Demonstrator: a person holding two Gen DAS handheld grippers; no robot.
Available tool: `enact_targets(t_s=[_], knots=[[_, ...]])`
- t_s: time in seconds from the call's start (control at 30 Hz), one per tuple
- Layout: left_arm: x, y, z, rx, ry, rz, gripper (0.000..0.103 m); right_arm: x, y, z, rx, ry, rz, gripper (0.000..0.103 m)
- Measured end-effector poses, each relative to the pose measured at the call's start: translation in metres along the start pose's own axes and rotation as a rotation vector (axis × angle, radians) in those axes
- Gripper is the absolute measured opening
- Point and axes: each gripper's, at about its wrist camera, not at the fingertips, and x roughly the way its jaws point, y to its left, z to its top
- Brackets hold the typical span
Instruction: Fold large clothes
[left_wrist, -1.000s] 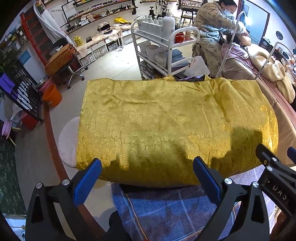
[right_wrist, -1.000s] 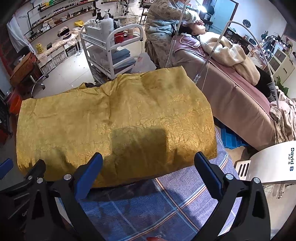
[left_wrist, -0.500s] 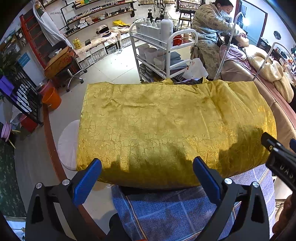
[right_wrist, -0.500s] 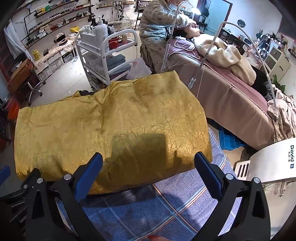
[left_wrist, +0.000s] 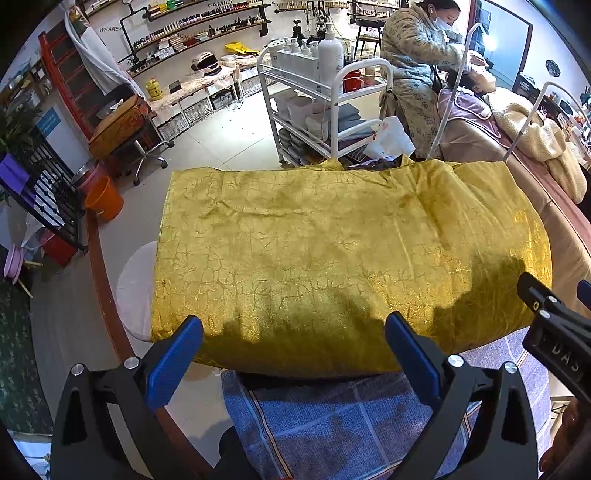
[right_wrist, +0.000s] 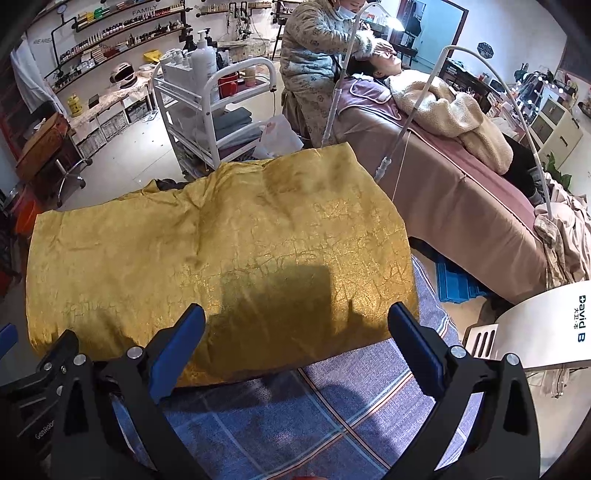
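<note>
A large gold crackle-patterned garment (left_wrist: 332, 251) lies folded into a wide rectangle on a blue plaid cloth (left_wrist: 351, 424); it also shows in the right wrist view (right_wrist: 221, 251). My left gripper (left_wrist: 293, 354) is open and empty, its blue pads just short of the garment's near edge toward the left. My right gripper (right_wrist: 295, 350) is open and empty at the near edge toward the right. Each gripper shows at the edge of the other's view.
The plaid cloth (right_wrist: 332, 413) covers the table under the garment. A white cart (left_wrist: 325, 96) stands behind, and an orange bucket (left_wrist: 105, 201) at the left. A massage bed (right_wrist: 443, 192) with a lying person and a standing worker is at the right. A white device (right_wrist: 546, 325) is near right.
Both grippers have stayed open and drawn back slightly from the garment. The garment has not moved.
</note>
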Motion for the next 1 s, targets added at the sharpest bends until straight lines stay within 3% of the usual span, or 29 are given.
enact_targets(t_s=[1.0], knots=[[-0.02,0.006,-0.01,0.006,-0.03,-0.029,0.097,-0.019,0.007,-0.015,0.001,-0.015,-0.003,0.098]])
